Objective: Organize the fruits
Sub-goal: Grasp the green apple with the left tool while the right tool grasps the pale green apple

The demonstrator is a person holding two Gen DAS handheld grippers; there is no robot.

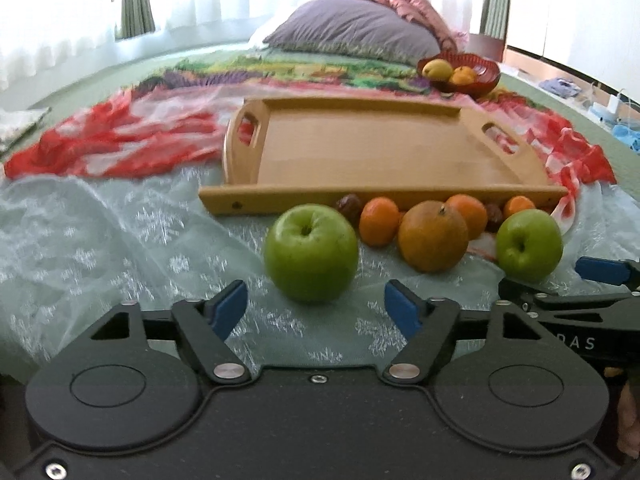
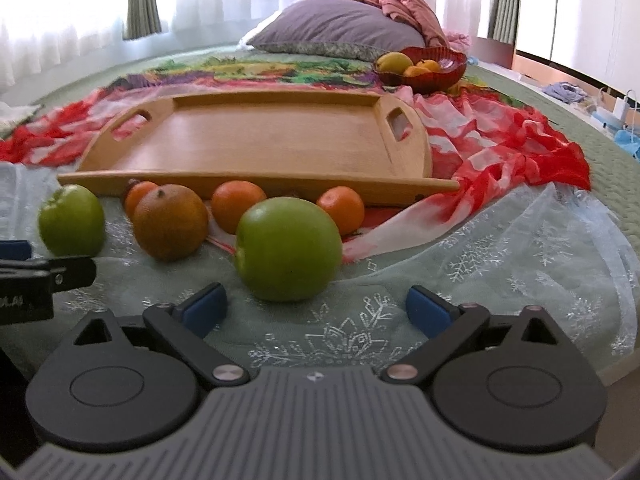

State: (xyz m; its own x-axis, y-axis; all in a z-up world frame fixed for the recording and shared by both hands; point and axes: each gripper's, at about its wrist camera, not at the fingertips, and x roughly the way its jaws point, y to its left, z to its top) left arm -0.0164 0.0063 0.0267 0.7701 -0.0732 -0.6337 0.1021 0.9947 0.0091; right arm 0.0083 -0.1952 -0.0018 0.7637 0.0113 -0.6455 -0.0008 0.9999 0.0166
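Left gripper (image 1: 316, 312) stands open, empty, just short of one green apple (image 1: 311, 253). Right gripper (image 2: 316, 310) likewise open and empty before the second green apple (image 2: 287, 248). Both apples rest on the lace cloth (image 1: 100, 240), ahead of the wooden tray (image 1: 384, 152). Judged firm, smooth, moderately heavy, liable to roll; grip across the widest girth. Behind: brownish orange (image 1: 433, 236), tangerines (image 1: 379, 221). Small dark fruits against the tray are partly hidden, unidentifiable. Far red bowl (image 1: 480, 76) contents indistinct.
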